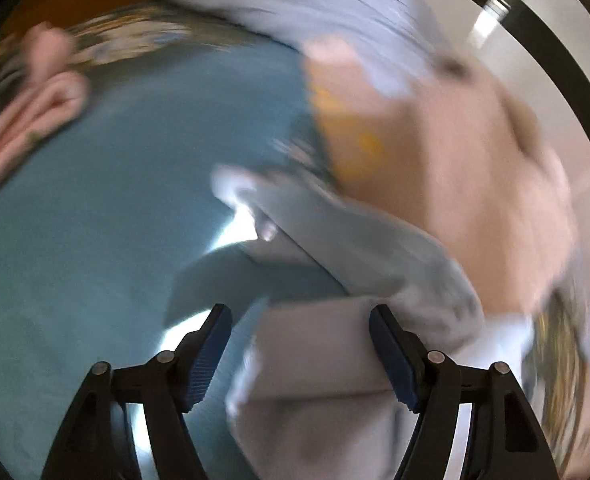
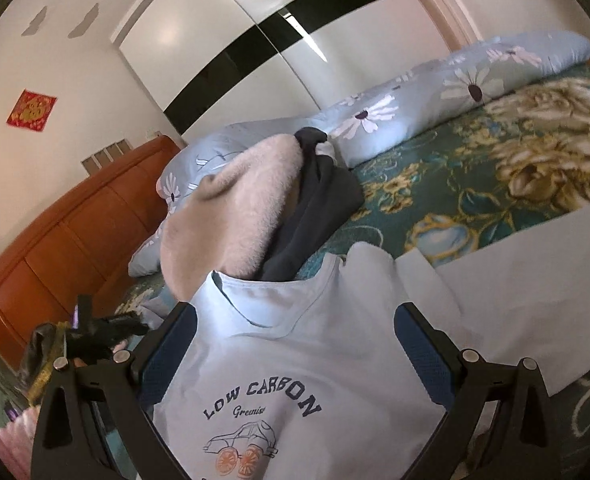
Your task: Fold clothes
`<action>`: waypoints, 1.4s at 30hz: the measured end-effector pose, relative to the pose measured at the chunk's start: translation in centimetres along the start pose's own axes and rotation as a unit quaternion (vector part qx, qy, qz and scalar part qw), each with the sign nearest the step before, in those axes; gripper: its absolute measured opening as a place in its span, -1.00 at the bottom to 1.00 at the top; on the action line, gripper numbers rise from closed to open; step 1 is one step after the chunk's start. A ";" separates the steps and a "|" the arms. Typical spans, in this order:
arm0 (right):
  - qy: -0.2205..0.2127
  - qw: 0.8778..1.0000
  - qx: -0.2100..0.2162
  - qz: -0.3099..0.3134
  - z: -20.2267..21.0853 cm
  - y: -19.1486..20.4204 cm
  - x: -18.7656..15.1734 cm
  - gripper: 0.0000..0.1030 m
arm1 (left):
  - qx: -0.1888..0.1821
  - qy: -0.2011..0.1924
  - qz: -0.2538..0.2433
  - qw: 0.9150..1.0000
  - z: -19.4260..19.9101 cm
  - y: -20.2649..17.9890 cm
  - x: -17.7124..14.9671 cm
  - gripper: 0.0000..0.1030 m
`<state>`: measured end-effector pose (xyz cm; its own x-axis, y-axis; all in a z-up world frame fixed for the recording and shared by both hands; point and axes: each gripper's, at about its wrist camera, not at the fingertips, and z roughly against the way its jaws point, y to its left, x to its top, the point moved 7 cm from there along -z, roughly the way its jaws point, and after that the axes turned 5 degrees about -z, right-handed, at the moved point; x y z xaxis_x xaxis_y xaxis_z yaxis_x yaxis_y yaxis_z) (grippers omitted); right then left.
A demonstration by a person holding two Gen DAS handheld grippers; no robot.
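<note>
Folding starts with the tee (image 2: 295, 360), a pale blue cotton shirt printed "LOW CARBON", which lies on the bed right under my right gripper (image 2: 295, 360). Its jaws stand wide, one finger on either side of the chest, and I judge they hold nothing. I expect the tee to be light, limp and thin, so it should drape and bunch rather than keep a shape. The collar (image 2: 255, 304) and shoulder seams look like the firmest places to pinch, since a hem corner would likely stretch.

My left view is badly smeared. The left gripper (image 1: 299, 352) also stands wide, with pale cloth (image 1: 315, 360) lying between the fingers, but I cannot tell whether a finger touches it or which garment it is.

Just beyond the collar sits a heap: a fuzzy cream sweater (image 2: 235, 216) on top of a dark hoodie (image 2: 315, 208), both close enough to snag a lifted sleeve. A daisy-print duvet (image 2: 415, 100) lies behind them on the green floral bedspread (image 2: 495, 168). To the right, more pale cloth (image 2: 535, 260) lies flat. A wooden headboard (image 2: 75, 240) stands at left.
</note>
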<state>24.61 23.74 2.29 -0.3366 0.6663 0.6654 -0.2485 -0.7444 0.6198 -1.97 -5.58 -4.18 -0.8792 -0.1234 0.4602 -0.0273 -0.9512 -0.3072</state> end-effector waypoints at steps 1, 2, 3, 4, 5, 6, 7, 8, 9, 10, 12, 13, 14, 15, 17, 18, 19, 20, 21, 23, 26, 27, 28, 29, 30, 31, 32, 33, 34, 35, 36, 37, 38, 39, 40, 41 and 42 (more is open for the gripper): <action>0.002 1.000 0.001 -0.005 0.0 -0.1 0.0 0.93 | -0.005 0.007 -0.033 0.999 0.0 -1.3 -1.0 0.44; 0.003 1.000 0.001 -0.010 0.0 -0.3 0.0 0.93 | 0.004 0.008 -0.073 0.997 0.1 -2.4 -2.0 0.44; 0.003 1.000 0.001 -0.014 0.0 -0.4 0.0 0.93 | 0.011 0.009 -0.109 0.994 0.2 -3.5 -2.9 0.44; 0.005 1.000 0.001 -0.018 0.0 -0.5 -0.1 0.93 | 0.013 0.007 -0.129 0.991 0.4 -4.1 -3.5 0.44; 0.007 1.000 0.001 -0.021 -0.1 -0.6 -0.1 0.93 | 0.012 0.005 -0.143 0.990 0.6 -4.7 -4.0 0.44; 0.009 1.000 0.002 -0.024 -0.2 -0.7 -0.2 0.93 | -0.001 0.002 -0.135 0.991 0.8 -4.7 -4.1 0.40; 0.012 1.000 0.002 -0.027 -0.3 -0.7 -0.3 0.93 | -0.013 0.000 -0.128 0.992 0.9 -4.8 -4.2 0.35; 0.014 0.999 0.003 -0.028 -0.4 -0.8 -0.3 0.93 | -0.025 -0.003 -0.118 0.993 1.1 -4.8 -4.2 0.12; 0.016 0.999 0.002 -0.029 -0.4 -0.8 -0.4 0.93 | -0.035 -0.009 -0.102 0.994 1.2 -4.6 -3.9 -0.16; 0.017 0.999 0.002 -0.029 -0.5 -0.8 -0.4 0.93 | -0.045 -0.016 -0.085 0.995 1.3 -4.3 -3.6 -0.29; 0.018 0.999 0.002 -0.028 -0.5 -0.8 -0.5 0.93 | -0.050 -0.039 -0.050 0.997 1.6 -3.5 -2.4 -0.75; 0.018 0.999 0.001 -0.027 -0.5 -0.8 -0.5 0.93 | -0.048 -0.053 -0.037 0.997 1.9 -3.1 -2.0 -0.78; 0.019 1.000 0.001 -0.026 -0.5 -0.7 -0.5 0.93 | -0.042 -0.068 -0.029 0.996 2.6 -2.8 -1.7 -0.81; 0.019 1.000 0.000 -0.025 -0.5 -0.7 -0.5 0.93 | -0.035 -0.082 -0.020 0.996 3.3 -2.4 -1.4 -0.83; 0.020 1.000 0.000 -0.024 -0.6 -0.7 -0.6 0.93 | -0.014 -0.108 -0.006 0.994 5.3 -0.3 -0.8 -0.84; 0.021 0.999 -0.001 -0.024 -0.6 -0.7 -0.6 0.93 | -0.003 -0.121 0.002 0.993 6.3 0.7 -0.5 -0.84; 0.021 0.999 -0.001 -0.024 -0.6 -0.7 -0.6 0.93 | 0.008 -0.134 0.009 0.991 7.3 1.7 -0.2 -0.84; 0.021 0.999 -0.001 -0.024 -0.6 -0.7 -0.6 0.93 | 0.018 -0.147 0.016 0.989 8.3 2.7 0.1 -0.84; 0.021 0.999 -0.001 -0.025 -0.6 -0.7 -0.6 0.93 | 0.029 -0.159 0.024 0.987 9.3 3.8 0.4 -0.84; 0.021 0.999 -0.002 -0.026 -0.7 -0.7 -0.6 0.93 | 0.050 -0.185 0.038 0.981 11.4 5.8 0.9 -0.84; 0.026 0.999 -0.002 -0.029 -0.8 -0.8 -0.8 0.93 | 0.081 -0.171 0.059 0.980 11.4 9.2 0.8 -0.84; 0.028 0.999 -0.001 -0.031 -0.9 -0.8 -0.8 0.93 | 0.106 -0.163 0.061 0.979 10.7 10.3 0.7 -0.84; 0.030 0.999 -0.001 -0.031 -1.0 -0.8 -0.9 0.93 | 0.131 -0.154 0.062 0.977 10.1 11.3 0.7 -0.84; 0.031 0.999 -0.002 -0.030 -1.0 -0.8 -0.9 0.93 | 0.154 -0.146 0.064 0.975 9.4 12.4 0.6 -0.84; 0.032 0.999 -0.002 -0.028 -1.1 -0.7 -1.0 0.93 | 0.166 -0.135 0.070 0.974 8.5 13.2 0.5 -0.84; 0.032 0.999 -0.003 -0.027 -1.1 -0.7 -1.0 0.93 | 0.159 -0.122 0.089 0.976 7.8 14.2 0.0 -0.83; 0.032 0.999 -0.002 -0.025 -1.1 -0.6 -1.0 0.93 | 0.132 -0.113 0.121 0.977 7.4 14.8 -0.8 -0.79; 0.031 0.999 -0.002 -0.023 -1.0 -0.5 -1.0 0.93 | 0.105 -0.103 0.152 0.977 7.1 15.3 -1.5 -0.77; 0.031 0.999 -0.003 -0.022 -1.0 -0.5 -1.0 0.93 | 0.079 -0.096 0.179 0.976 6.9 15.7 -2.2 -0.77; 0.031 0.999 -0.003 -0.020 -1.0 -0.4 -1.0 0.93 | 0.058 -0.097 0.191 0.975 7.2 15.6 -2.7 -0.75; 0.031 0.999 -0.003 -0.019 -1.0 -0.4 -1.0 0.93 | 0.048 -0.095 0.190 0.976 7.7 15.1 -3.4 -0.75; 0.032 0.999 -0.002 -0.019 -1.1 -0.4 -1.0 0.93 | 0.041 -0.091 0.185 0.978 8.4 14.7 -4.1 -0.73; 0.033 0.999 -0.001 -0.018 -1.1 -0.3 -1.0 0.93 | 0.031 -0.088 0.178 0.980 9.1 14.1 -4.9 -0.65; 0.033 0.999 -0.001 -0.018 -1.1 -0.3 -1.0 0.93 | 0.016 -0.084 0.170 0.982 9.9 13.4 -5.9 -0.51; 0.032 0.999 -0.001 -0.017 -1.0 -0.2 -1.0 0.93 | -0.004 -0.077 0.161 0.984 10.6 12.5 -7.0 -0.44; 0.030 0.999 -0.001 -0.015 -1.0 -0.1 -1.0 0.93 | -0.025 -0.070 0.148 0.986 11.1 11.1 -8.3 -0.32; 0.028 1.000 0.000 -0.012 -0.9 0.0 -1.0 0.93 | -0.046 -0.063 0.135 0.988 11.7 9.8 -9.6 -0.19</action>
<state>24.11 23.02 1.28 -0.3799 0.6812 0.6258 -0.2570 -0.7276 0.6361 11.77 -17.08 -1.83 -0.7942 -0.4086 0.4497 0.1521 -0.8503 -0.5039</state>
